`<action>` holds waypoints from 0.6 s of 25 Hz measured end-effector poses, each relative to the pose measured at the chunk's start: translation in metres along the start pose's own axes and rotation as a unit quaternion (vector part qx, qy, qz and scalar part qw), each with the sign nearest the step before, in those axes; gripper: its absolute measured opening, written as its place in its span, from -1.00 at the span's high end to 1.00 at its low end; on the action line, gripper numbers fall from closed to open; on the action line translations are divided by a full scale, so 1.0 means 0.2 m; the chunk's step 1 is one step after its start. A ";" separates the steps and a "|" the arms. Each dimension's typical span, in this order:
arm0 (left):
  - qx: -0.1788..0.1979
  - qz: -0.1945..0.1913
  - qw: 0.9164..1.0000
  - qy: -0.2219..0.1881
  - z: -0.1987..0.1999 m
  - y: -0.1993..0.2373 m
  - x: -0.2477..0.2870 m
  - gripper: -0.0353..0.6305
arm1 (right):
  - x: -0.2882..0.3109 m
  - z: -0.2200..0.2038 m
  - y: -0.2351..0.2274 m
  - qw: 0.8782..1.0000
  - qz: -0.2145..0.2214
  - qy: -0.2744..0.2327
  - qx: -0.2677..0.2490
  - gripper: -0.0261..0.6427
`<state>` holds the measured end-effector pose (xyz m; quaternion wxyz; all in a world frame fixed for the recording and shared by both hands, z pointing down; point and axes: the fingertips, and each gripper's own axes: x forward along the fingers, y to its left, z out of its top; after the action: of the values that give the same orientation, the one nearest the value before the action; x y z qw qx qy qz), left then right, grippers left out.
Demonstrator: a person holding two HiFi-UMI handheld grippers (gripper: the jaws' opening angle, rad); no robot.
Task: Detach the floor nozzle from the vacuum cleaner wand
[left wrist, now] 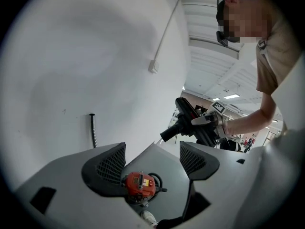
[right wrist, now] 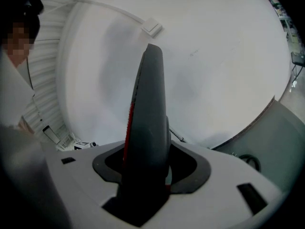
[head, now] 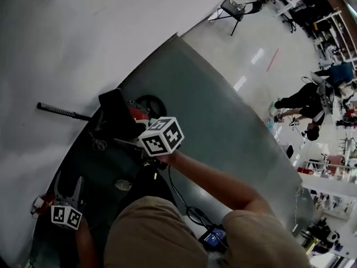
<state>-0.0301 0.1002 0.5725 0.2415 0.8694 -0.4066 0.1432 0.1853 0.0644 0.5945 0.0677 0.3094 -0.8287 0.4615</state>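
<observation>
My right gripper (head: 136, 134) is shut on the black floor nozzle (head: 116, 111) and holds it up off the floor. In the right gripper view the nozzle (right wrist: 148, 123), dark with a red strip, stands upright between the jaws of that gripper (right wrist: 147, 168). The vacuum's red body (left wrist: 139, 184) lies on the dark grey floor below, seen through the gap of my left gripper (left wrist: 152, 159). That gripper is open with nothing between its pads; it hangs low at the left (head: 70, 182). A black ribbed tube (head: 58, 111) lies along the foot of the white wall.
The white wall (head: 83, 32) meets the grey floor (head: 223, 127) close ahead. A cable and a small device (head: 212, 238) lie by my feet. Farther right a person (head: 304, 105) crouches, with a chair (head: 234, 7) and shelves beyond.
</observation>
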 end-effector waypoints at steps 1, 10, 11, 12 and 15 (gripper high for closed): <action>-0.006 0.001 1.000 0.004 -0.03 -0.03 0.01 -0.21 | 0.00 -0.01 -0.01 1.000 0.005 0.004 -0.002 0.23; -0.052 0.010 0.999 0.000 -0.21 0.00 0.08 -0.21 | 0.09 -0.13 -0.02 0.999 0.024 0.019 -0.018 0.23; -0.050 0.011 0.999 -0.004 -0.22 -0.02 0.08 -0.21 | 0.06 -0.12 -0.02 0.999 0.026 0.015 -0.013 0.23; -0.050 0.012 0.999 -0.010 -0.21 -0.05 0.08 -0.21 | 0.02 -0.12 -0.01 1.000 0.028 0.010 -0.009 0.23; -0.064 0.017 0.997 -0.037 -0.17 -0.10 0.04 -0.21 | -0.04 -0.11 0.03 1.000 0.027 -0.001 -0.002 0.23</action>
<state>-0.0108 0.1236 0.5985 0.2791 0.8498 -0.4382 0.0890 0.1837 0.0880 0.5986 0.0554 0.2876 -0.8373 0.4616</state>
